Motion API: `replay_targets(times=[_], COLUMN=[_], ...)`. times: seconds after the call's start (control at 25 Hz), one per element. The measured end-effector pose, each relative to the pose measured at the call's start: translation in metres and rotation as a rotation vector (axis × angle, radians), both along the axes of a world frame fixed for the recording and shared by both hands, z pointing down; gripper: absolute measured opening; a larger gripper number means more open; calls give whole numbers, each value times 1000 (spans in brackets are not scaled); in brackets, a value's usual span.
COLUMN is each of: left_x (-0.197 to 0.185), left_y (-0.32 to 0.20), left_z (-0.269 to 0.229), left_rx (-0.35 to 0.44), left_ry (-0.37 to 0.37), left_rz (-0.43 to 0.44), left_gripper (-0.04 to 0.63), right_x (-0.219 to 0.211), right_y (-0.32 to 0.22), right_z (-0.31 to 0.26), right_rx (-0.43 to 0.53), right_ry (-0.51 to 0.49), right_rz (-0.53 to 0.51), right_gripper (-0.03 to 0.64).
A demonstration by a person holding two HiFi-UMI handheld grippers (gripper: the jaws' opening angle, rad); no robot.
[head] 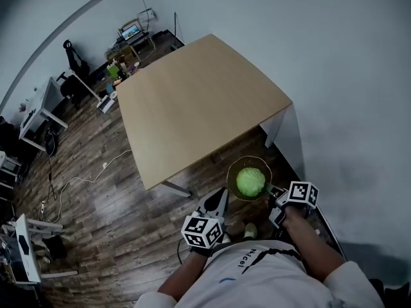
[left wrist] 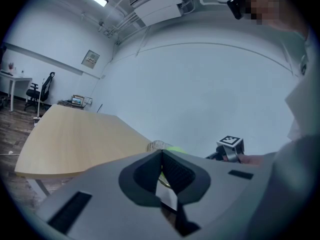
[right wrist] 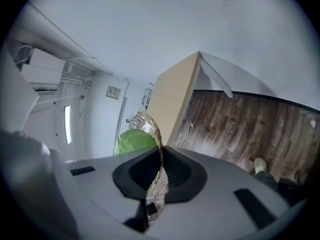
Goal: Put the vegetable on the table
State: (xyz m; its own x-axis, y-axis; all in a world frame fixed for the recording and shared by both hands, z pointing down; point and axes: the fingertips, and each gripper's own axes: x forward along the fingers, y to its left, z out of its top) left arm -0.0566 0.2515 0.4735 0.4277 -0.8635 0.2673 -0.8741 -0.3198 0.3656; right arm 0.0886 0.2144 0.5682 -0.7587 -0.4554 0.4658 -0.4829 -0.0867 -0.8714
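While the right hand-held gripper point(head: 273, 194) holds a clear glass bowl point(head: 232, 170) in the air, its jaws are clamped on the bowl's rim, one pad inside and one outside, as the right gripper view shows. Inside the bowl sits the vegetable point(head: 250, 181), a round pale-green head like a cabbage, which fills most of the bowl. Bowl and vegetable are not on the counter point(head: 192, 101). They hang over the wooden floor point(head: 115, 204), off the counter's near edge and toward its near right corner. In the right gripper view the bowl point(right wrist: 145, 119) stands on edge between the jaws, with the vegetable point(right wrist: 132, 140) to its left and the counter point(right wrist: 175, 99) beyond it.

The left hand-held gripper point(head: 219, 201) points toward the bowl's left side, just beside it. In the left gripper view its jaws are pressed together at the tips with nothing between them, and the bowl's rim point(left wrist: 157, 145) shows just past them. Desks and chairs stand beyond the counter's far left corner.
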Motion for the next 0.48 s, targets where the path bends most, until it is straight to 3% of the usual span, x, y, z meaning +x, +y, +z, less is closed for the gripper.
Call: replay_targets(times=[0.48], left_x=[28], left_y=[-34], left_z=[3], left_rx=[-23], left_ry=[-5], left_rz=[11], left_gripper=[12], right_x=[34], right_y=[-26], right_z=[9], right_rx=[-17], right_ry=[15], right_rz=[46], right_gripper=[26])
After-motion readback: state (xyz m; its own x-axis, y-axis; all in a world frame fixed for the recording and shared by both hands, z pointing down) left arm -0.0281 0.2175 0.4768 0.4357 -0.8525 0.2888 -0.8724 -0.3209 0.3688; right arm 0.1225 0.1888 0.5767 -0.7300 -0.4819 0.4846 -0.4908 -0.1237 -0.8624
